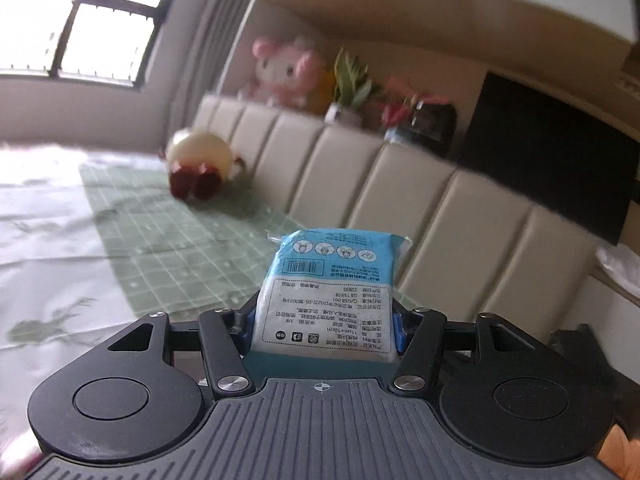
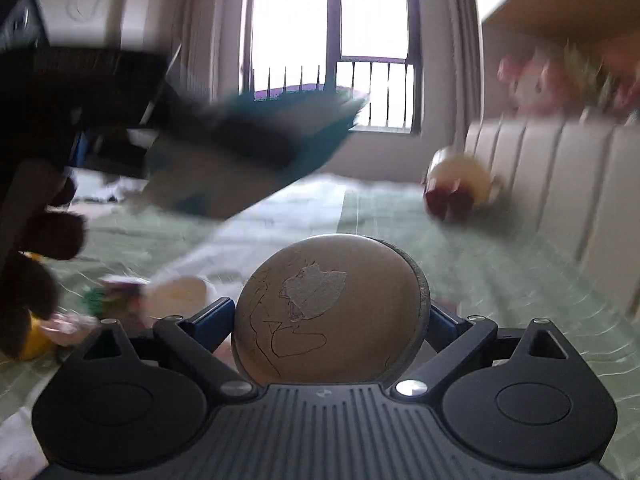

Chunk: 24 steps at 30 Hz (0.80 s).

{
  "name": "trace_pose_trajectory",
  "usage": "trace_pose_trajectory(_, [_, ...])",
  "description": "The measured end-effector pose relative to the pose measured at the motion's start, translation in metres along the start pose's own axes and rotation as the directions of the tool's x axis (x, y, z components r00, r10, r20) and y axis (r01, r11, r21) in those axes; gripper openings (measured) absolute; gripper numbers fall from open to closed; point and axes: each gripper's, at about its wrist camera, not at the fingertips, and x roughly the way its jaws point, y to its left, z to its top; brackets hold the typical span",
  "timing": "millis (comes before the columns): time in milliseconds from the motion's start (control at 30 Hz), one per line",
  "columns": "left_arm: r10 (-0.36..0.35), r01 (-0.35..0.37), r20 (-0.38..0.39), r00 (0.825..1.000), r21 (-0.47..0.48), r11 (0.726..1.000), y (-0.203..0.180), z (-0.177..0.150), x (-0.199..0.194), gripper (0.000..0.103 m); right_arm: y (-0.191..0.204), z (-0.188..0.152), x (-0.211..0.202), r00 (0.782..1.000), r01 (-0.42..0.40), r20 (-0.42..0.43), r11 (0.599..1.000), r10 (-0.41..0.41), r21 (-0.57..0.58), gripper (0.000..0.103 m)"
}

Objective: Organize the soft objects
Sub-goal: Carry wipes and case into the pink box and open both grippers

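My left gripper is shut on a blue and white tissue pack, held upright above the green checked cloth on the bed. My right gripper is shut on a tan ball with a map drawing. In the right wrist view the left gripper with its pack passes as a dark blur at upper left. A cream plush toy with dark red feet lies by the padded headboard; it also shows in the right wrist view.
A pink plush, plants and a dark screen sit behind the headboard. Small blurred toys and a yellow thing lie on the bed at lower left of the right wrist view. A window is behind.
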Motion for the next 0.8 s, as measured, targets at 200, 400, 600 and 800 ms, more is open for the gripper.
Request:
trace_pose_trajectory(200, [0.225,-0.234,-0.177,0.958,-0.032,0.972,0.031,-0.033,0.086,0.065,-0.026,-0.009,0.020,0.997,0.018,-0.074,0.995,-0.011,0.101,0.093])
trace_pose_trajectory(400, [0.177,-0.178,-0.098,0.979,-0.007,0.984,0.026,-0.046,0.077,0.064,-0.027,-0.018,-0.031,0.995,0.082,0.049,0.994,-0.085,0.072,0.093])
trace_pose_trajectory(600, [0.234,-0.234,0.042,0.971,-0.005,0.972,0.015,-0.040,0.038,0.061,-0.012,-0.043,-0.065,0.993,0.100,0.054,0.992,-0.104,0.071,0.093])
trace_pose_trajectory(800, [0.236,-0.235,0.061,0.970,-0.014,0.972,-0.001,-0.082,-0.033,0.061,0.011,-0.074,-0.047,0.995,-0.038,-0.092,0.994,0.047,0.098,0.093])
